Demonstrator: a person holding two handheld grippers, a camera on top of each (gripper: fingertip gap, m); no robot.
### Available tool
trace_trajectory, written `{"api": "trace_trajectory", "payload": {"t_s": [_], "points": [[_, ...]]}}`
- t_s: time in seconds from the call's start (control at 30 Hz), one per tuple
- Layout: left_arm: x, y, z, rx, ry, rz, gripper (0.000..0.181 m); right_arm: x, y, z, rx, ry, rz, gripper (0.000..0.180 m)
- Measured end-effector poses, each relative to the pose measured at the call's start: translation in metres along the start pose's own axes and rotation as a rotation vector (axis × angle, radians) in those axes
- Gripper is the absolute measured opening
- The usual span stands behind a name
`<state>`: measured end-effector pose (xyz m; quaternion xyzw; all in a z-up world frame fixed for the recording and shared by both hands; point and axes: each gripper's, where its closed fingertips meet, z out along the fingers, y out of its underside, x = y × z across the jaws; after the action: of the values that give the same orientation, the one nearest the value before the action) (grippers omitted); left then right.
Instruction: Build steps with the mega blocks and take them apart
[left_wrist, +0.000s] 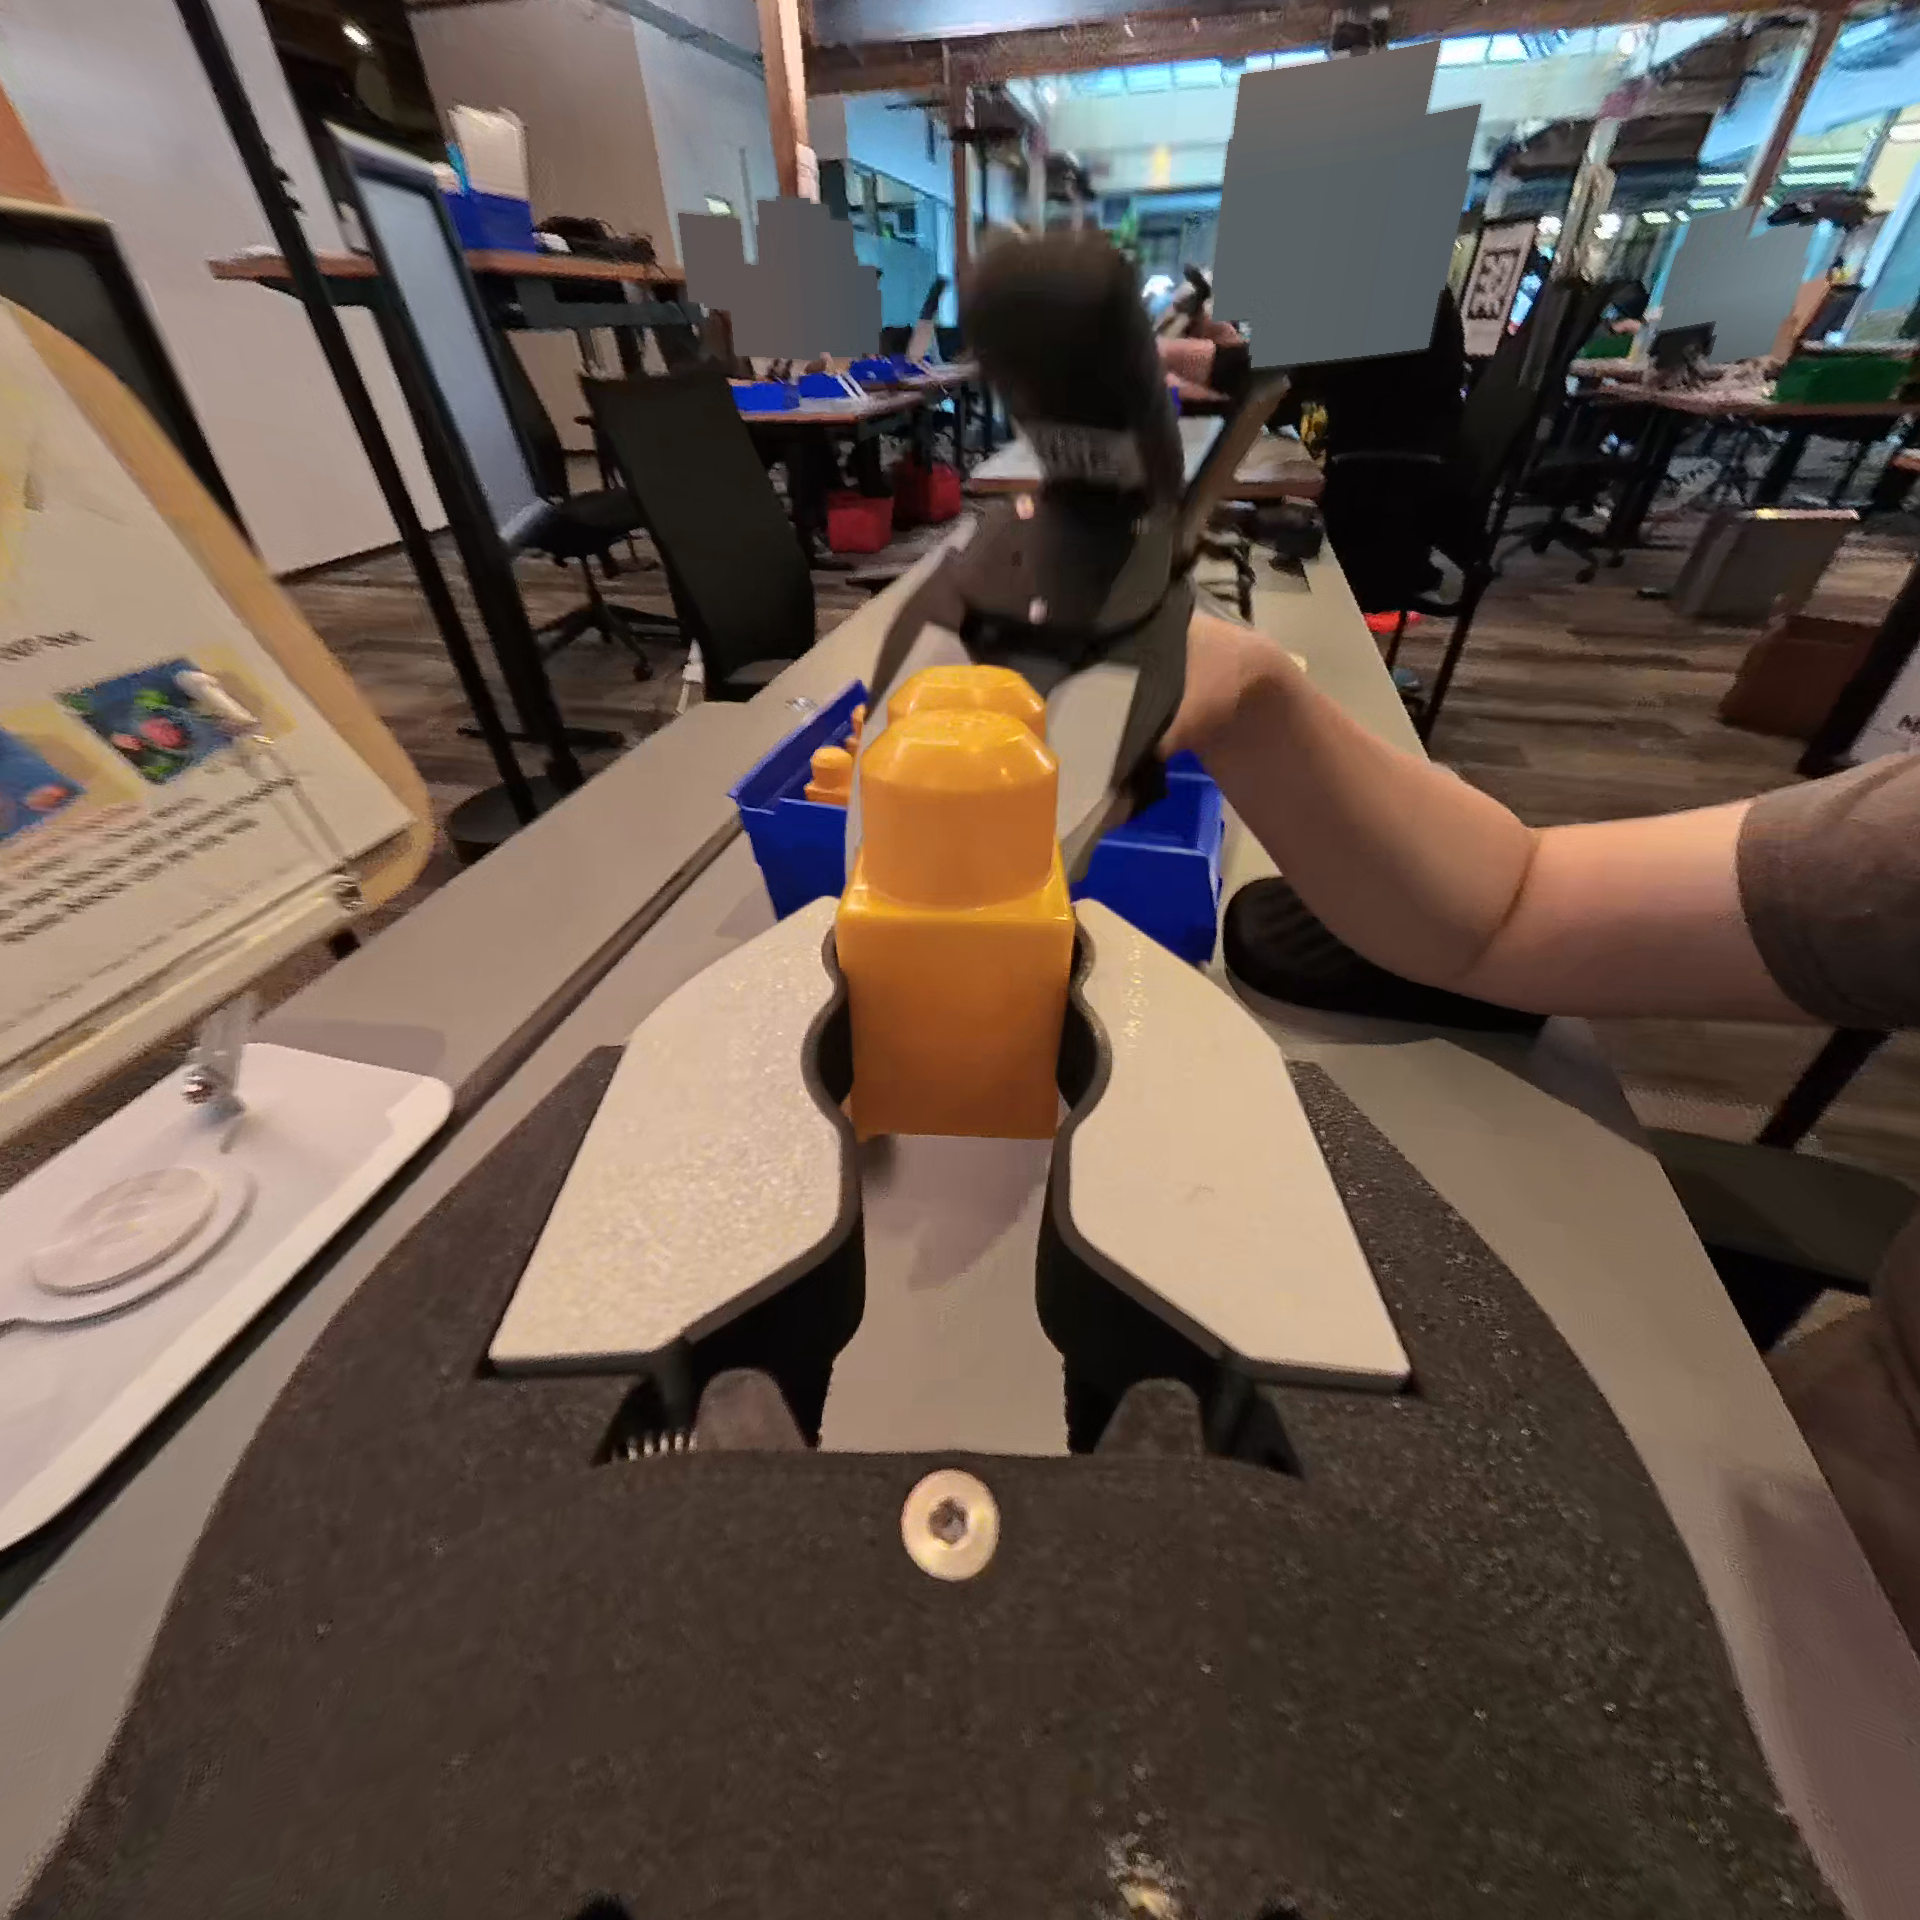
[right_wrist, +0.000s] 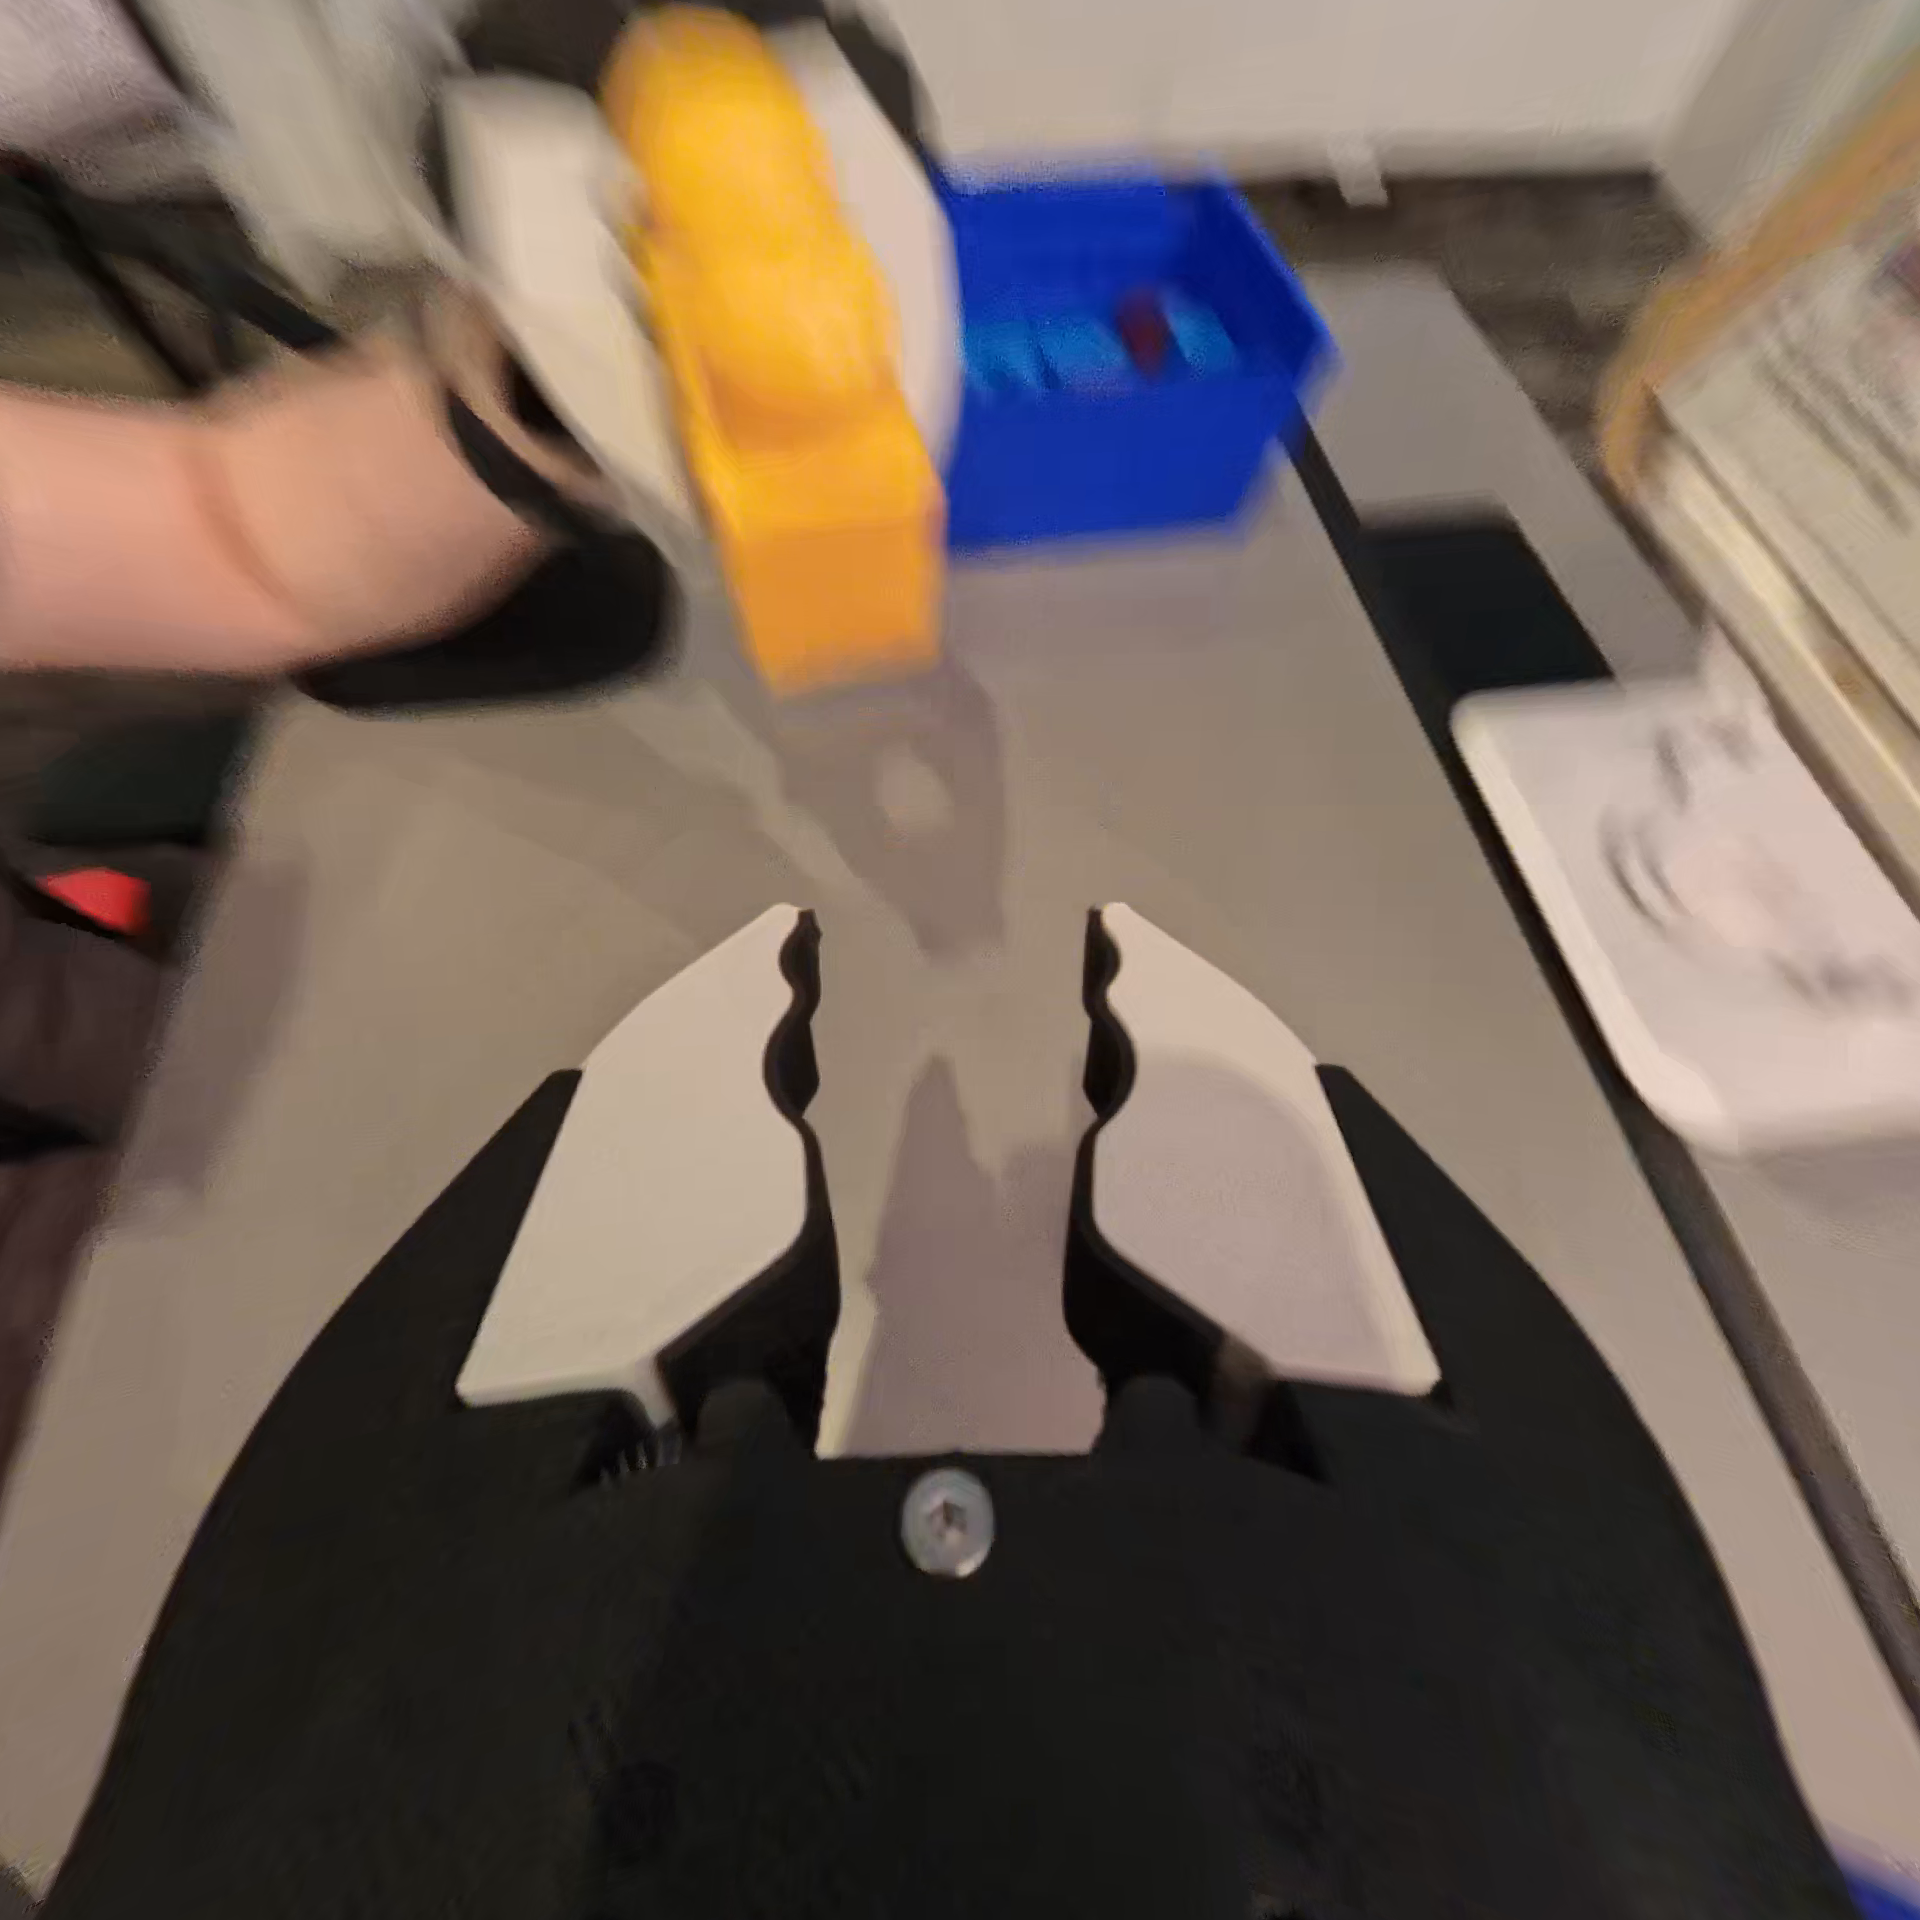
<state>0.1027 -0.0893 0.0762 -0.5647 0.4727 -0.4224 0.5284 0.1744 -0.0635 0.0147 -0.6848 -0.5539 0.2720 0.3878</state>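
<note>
Orange block (left_wrist: 954, 997) in left tool (left_wrist: 954, 1023), blue bin (left_wrist: 795, 842) behind

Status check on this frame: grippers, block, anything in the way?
Left gripper shut on orange block, held off the table. Right gripper open, empty. Blue bin beyond; path clear.

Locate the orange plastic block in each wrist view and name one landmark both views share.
Left wrist view: the orange plastic two-stud block sits at picture centre, clamped in the left claw.
Right wrist view: the same block is upper left of centre, blurred, held by the far claw; the right claw is open and empty.
Shared landmark: the blue plastic bin behind the block.
</note>
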Motion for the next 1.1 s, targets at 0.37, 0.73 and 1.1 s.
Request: {"api": "trace_trajectory", "payload": {"t_s": [0.37, 0.73, 1.1], "points": [[-0.031, -0.022, -0.055, 0.032, -0.122, 0.012, 0.036, 0.071, 0.123, 0.04, -0.761, 0.156, 0.135, 0.051], [-0.033, -0.022, -0.058, 0.046, -0.103, -0.004, 0.036, 0.073, 0.163, 0.062, -0.933, 0.113, 0.17, 0.04], [-0.025, 0.0, -0.032, 0.055, 0.033, -0.071, 0.036, 0.065, -0.028, -0.021, -0.588, 0.035, 0.118, 0.037]]}}
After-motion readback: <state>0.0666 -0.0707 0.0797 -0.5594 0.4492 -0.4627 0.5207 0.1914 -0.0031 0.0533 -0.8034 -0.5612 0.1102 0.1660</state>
